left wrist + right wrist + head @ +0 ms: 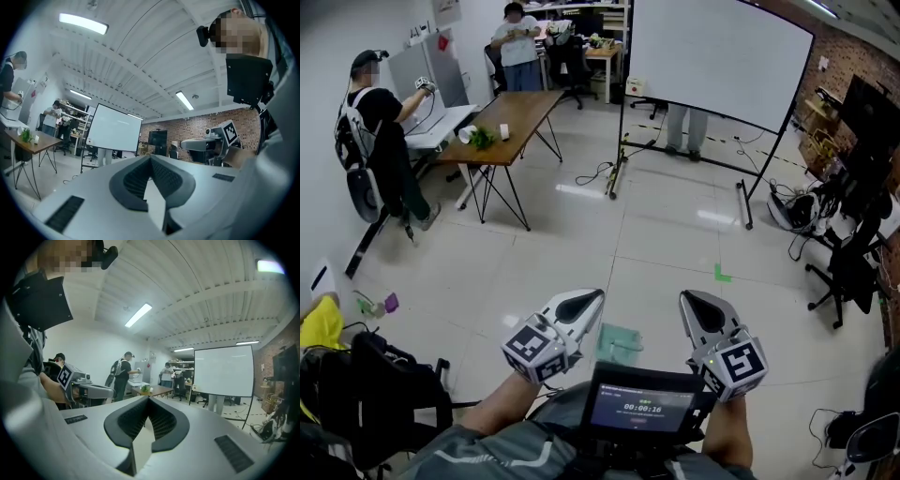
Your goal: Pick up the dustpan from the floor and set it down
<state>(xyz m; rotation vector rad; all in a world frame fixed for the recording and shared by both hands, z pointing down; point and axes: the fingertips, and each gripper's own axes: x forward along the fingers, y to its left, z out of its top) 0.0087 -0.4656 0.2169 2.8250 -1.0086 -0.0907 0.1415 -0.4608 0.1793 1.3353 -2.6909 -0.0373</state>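
A pale green dustpan (620, 342) lies on the light tiled floor, partly hidden behind the screen unit (642, 409) on the person's chest. My left gripper (598, 295) is held up above and left of it, its jaws closed together and holding nothing. To the dustpan's right, my right gripper (684, 298) hovers at the same height, also shut and empty. Along the left gripper (150, 157) I see its dark ribbed pads meeting at a point, with the room beyond. The right gripper (148, 399) shows the same, pads pressed together with nothing between them.
A wooden table (508, 114) and a large whiteboard on a stand (717, 56) stand further back. Three people are at the left and back. Office chairs (848, 272) and cables crowd the right wall. A black bag (384, 394) sits at the near left, and green tape (723, 274) marks the floor.
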